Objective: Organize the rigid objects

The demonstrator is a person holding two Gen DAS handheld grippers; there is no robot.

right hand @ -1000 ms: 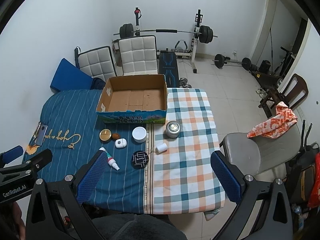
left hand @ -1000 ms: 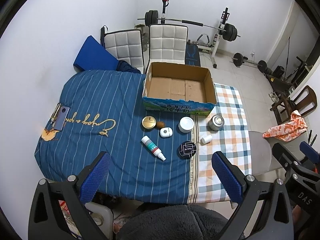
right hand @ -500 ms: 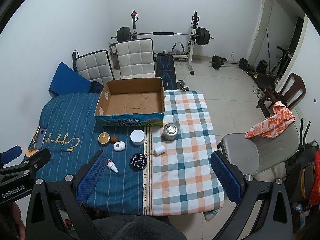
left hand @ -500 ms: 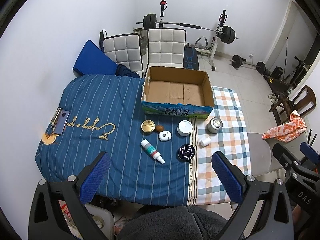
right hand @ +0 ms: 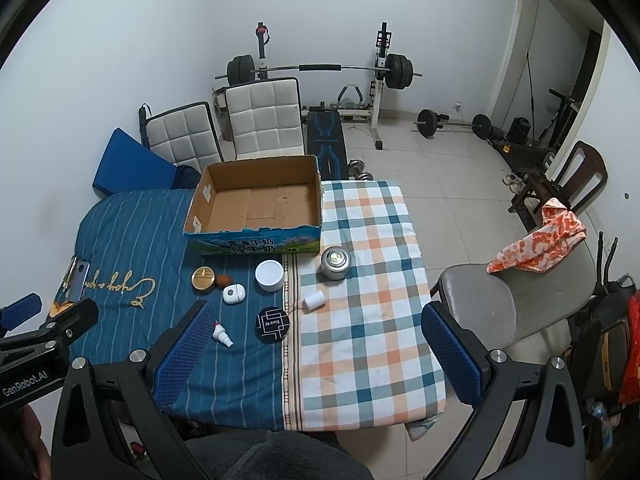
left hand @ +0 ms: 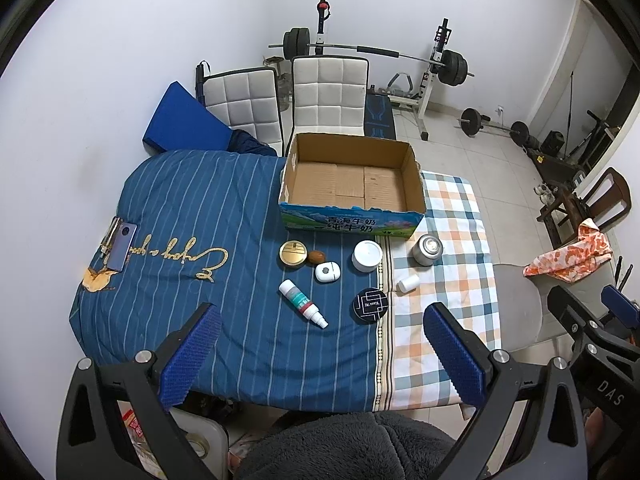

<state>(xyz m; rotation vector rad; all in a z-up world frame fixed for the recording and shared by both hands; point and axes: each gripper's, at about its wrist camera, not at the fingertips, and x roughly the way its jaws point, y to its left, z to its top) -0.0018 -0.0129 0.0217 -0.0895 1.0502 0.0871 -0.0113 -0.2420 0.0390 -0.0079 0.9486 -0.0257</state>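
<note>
So, left wrist view:
Left gripper (left hand: 320, 354): wide open, holds nothing, hangs over the near edge of the bed.
Cardboard box (left hand: 352, 218): sits on the bed, top open, bare inside.
Gold tin (left hand: 293, 253): just in front of the box, with a small brown thing (left hand: 316, 257) beside it.
White case (left hand: 327, 272): in front of the box, past the brown thing.
White jar (left hand: 367, 255): just in front of the box.
Silver can (left hand: 428, 250): in front of the box's right corner, on the checked cloth.
Spray bottle (left hand: 303, 308): lying down, farther from the box.

Next, right wrist view:
Right gripper (right hand: 316, 352): wide open, holds nothing.
Black round case (right hand: 273, 324): flat, well in front of the box.
Small white bottle (right hand: 313, 299): on its side, between the silver can and the black round case.
</note>
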